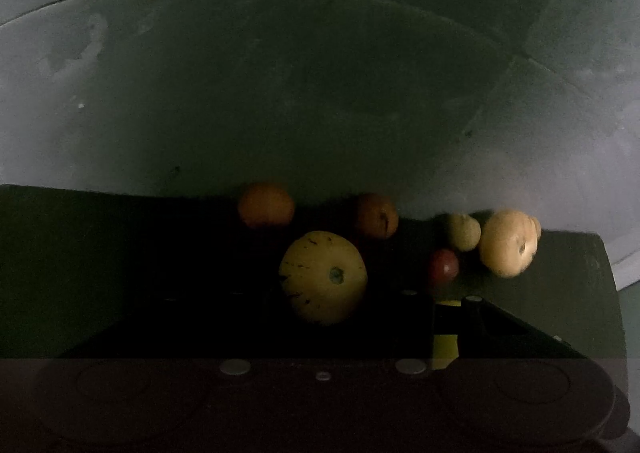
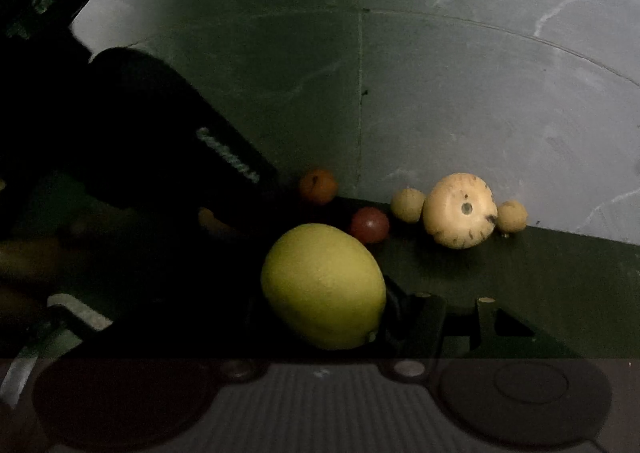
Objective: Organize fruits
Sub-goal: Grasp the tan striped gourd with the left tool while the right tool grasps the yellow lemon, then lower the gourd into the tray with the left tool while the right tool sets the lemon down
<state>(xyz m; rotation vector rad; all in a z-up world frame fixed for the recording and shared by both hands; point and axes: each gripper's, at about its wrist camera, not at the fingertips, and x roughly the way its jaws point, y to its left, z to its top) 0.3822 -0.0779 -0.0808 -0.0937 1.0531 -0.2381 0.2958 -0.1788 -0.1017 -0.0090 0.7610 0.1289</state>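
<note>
- Left gripper (image 1: 360, 317): jaws seem closed on the spotted yellow fruit (image 1: 323, 277); firm, smooth rind, best held across its middle.
- Right gripper (image 2: 384, 317): jaws seem to hold the lemon (image 2: 323, 285); waxy, could slip.

Beyond the right tongs: one big yellow-green citrus (image 2: 323, 287), one orange fruit (image 2: 318, 186), one small red fruit (image 2: 369, 225), one pale round fruit (image 2: 460, 210), two small yellowish fruits (image 2: 407, 204). The left view shows two orange fruits.
</note>
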